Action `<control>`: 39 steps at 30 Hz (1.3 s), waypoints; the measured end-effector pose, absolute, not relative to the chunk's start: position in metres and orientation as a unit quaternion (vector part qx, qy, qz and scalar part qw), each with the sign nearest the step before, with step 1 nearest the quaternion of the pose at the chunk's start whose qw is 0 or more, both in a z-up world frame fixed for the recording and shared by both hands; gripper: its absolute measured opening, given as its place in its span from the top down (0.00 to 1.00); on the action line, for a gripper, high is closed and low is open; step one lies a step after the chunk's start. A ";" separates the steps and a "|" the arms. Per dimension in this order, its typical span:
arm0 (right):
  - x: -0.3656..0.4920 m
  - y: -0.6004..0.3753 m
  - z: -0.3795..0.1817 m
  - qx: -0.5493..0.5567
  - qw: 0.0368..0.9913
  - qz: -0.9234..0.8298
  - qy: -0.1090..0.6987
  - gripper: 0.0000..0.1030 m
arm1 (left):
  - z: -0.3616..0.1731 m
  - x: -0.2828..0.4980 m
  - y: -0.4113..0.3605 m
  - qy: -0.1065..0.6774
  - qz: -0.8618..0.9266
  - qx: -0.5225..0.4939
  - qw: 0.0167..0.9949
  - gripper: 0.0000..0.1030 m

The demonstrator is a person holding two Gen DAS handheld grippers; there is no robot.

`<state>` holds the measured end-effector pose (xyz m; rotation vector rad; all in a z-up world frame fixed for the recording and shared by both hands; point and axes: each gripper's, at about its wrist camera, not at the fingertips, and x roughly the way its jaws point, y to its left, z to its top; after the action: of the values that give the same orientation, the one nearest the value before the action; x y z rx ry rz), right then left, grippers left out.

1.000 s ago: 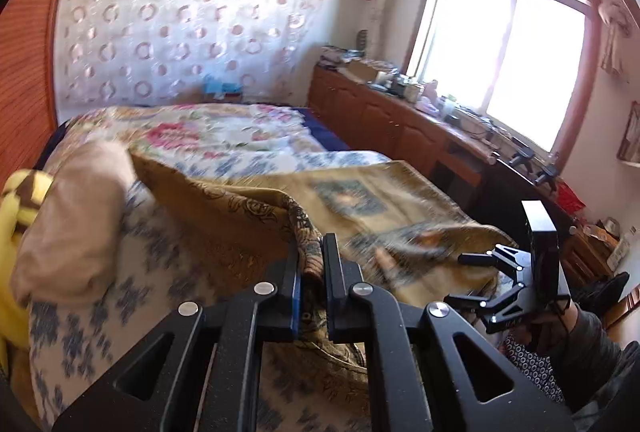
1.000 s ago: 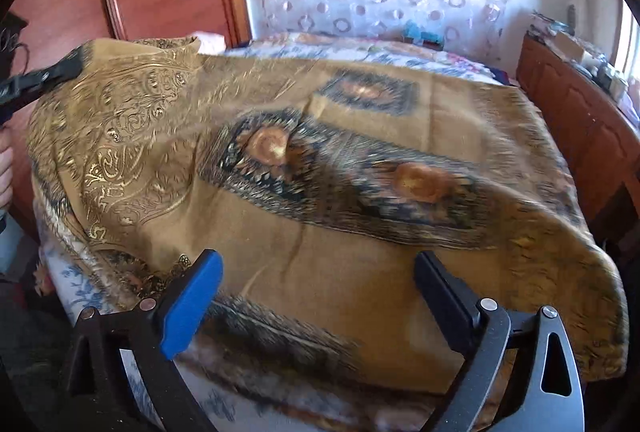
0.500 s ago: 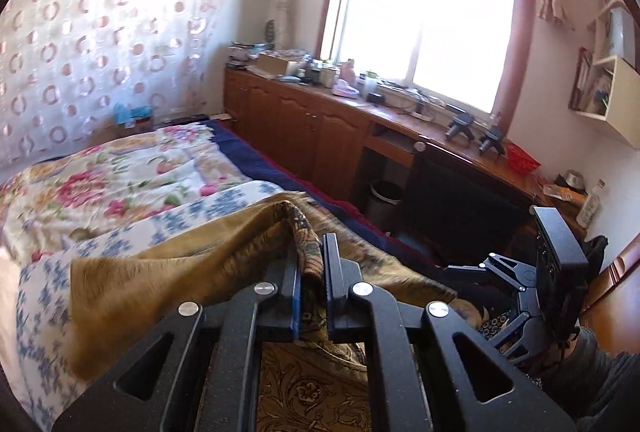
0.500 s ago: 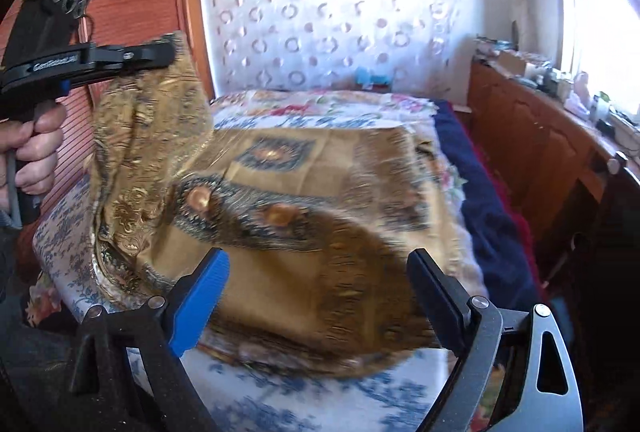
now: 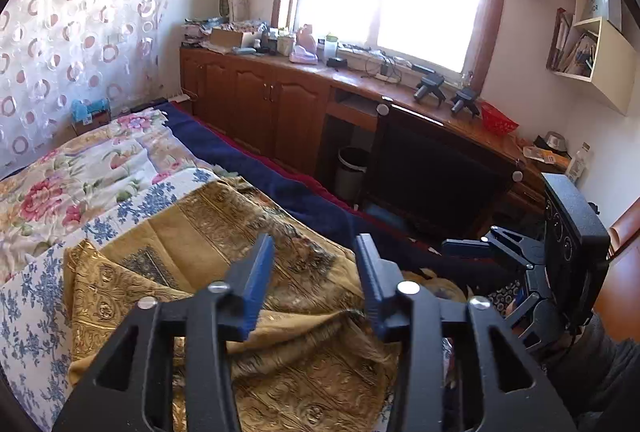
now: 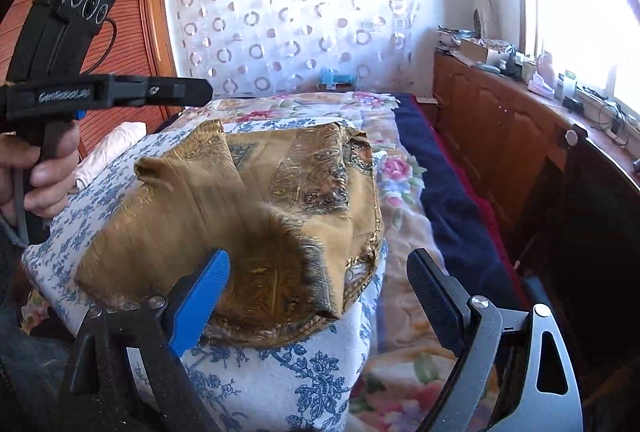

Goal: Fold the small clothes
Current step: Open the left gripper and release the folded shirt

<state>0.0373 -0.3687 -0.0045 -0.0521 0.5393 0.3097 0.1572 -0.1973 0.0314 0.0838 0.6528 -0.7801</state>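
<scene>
Two grippers hang over the bed, both empty. Closest, the golden cloth (image 6: 256,232) lies half folded on the blue-flowered sheet (image 6: 312,372), its top flap loose and crooked; I think it may slide open, because nothing pins it. The right gripper (image 6: 320,292) stands wide, touching nothing. Farther off, the left gripper (image 5: 316,272) is opening, with nothing between its jaws.

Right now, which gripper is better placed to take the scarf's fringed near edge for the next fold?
Right gripper, probably: its open jaws frame the gold scarf's fringed edge; left gripper, jaws opening, sits above.
</scene>
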 end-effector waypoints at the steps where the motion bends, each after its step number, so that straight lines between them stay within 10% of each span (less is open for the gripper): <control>1: 0.037 -0.368 -0.004 -0.026 0.952 0.152 0.265 0.11 | 0.032 0.158 -0.194 0.311 -0.370 0.039 0.875 0.55; 7: 0.057 -0.357 -0.002 -0.035 0.948 0.168 0.267 0.11 | 0.022 0.162 -0.160 0.306 -0.336 0.025 0.890 0.28; 39: 0.210 -0.163 -0.013 -0.178 0.855 0.336 0.353 0.15 | -0.036 0.162 0.035 0.320 -0.168 0.003 0.932 0.27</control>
<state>0.2100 -0.1627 -0.0133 -0.3748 0.7427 0.7057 0.1622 0.0346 -0.0356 0.0061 0.6542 -0.3442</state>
